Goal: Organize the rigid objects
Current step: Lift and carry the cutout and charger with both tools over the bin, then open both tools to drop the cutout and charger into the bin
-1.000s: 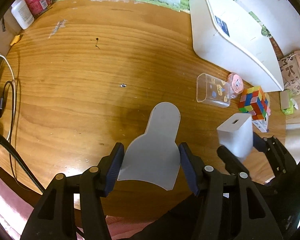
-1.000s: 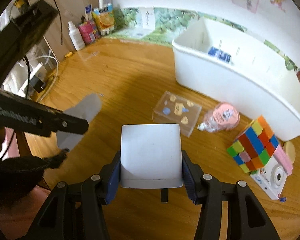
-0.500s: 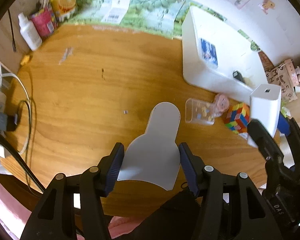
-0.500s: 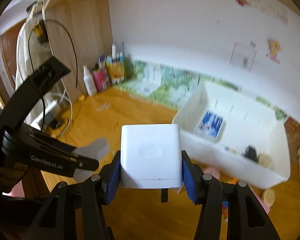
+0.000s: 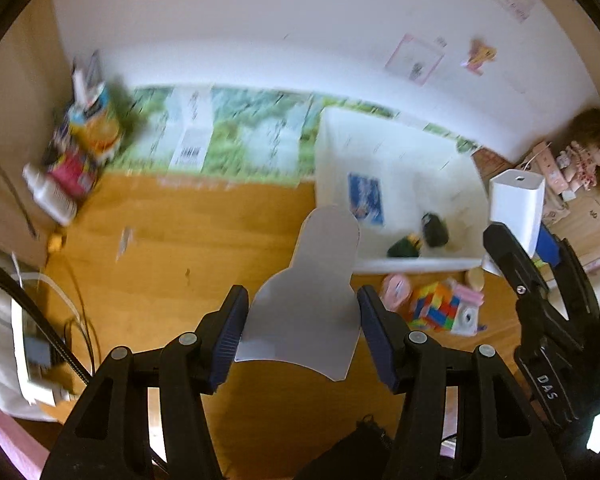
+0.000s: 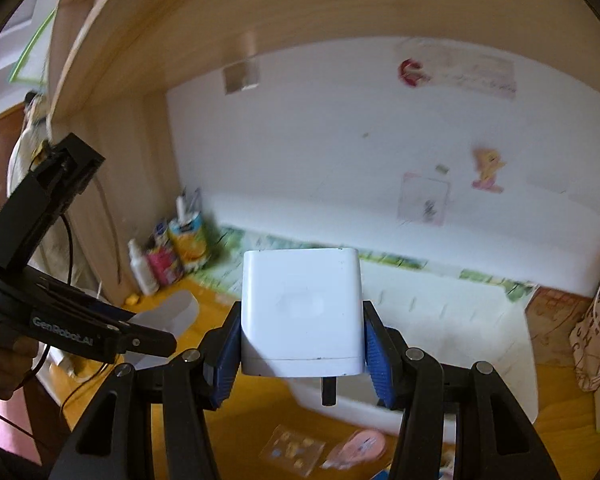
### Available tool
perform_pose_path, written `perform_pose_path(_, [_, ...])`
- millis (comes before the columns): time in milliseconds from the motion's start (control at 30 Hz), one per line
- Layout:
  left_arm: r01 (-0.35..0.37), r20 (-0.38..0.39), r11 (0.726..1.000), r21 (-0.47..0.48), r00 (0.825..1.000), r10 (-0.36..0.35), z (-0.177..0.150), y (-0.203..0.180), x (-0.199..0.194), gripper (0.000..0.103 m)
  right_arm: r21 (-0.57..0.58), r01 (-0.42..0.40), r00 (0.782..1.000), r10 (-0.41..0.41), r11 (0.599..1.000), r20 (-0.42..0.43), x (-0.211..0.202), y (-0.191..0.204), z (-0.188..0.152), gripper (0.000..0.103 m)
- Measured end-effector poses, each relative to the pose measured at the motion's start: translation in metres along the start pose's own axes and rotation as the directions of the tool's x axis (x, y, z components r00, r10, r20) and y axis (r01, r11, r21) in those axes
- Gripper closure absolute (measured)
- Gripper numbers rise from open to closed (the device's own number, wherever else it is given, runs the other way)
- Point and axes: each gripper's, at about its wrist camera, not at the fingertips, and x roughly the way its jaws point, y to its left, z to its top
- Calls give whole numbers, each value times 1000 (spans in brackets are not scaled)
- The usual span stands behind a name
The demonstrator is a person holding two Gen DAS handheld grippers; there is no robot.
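left tongs [image 5: 300, 320] clamp grey flat scoop-shaped piece [image 5: 312, 280] above counter [image 5: 180, 240] | right tongs [image 6: 300, 344] clamp white charger block [image 6: 300, 312] near white bin [image 5: 400, 168] | risk: thin piece may slip edgewise; block may clip bin rim

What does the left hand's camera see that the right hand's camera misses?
Only the left view shows inside the white bin: a blue card and dark items, plus the colour cube on the table. Only the right view shows the clear case and the wooden shelf overhead. Both show the white box held in the right gripper and the grey flat piece in the left gripper.
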Motion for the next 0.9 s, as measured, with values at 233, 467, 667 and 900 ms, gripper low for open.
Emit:
perform_pose_path(233, [7,51,999,44,999,-9,37,-29,7,43,61,69,997,-71,996,40,5,-42,9,48])
perform_pose_path(467, [54,49,991,125,997,-61,61,-62,36,43,184,128,992,-129,974,-8,24,-93,-7,48])
perform_pose_path(667, [94,-12,978,188,996,-94,70,-86,74,43,310,183,983,-163,933,-88,43,-138,-31,48])
perform_pose_path(900, [154,-46,957,245,988,-148,73,-109,111,66,412,234,970,-180,881,-166,65,-176,-59,48])
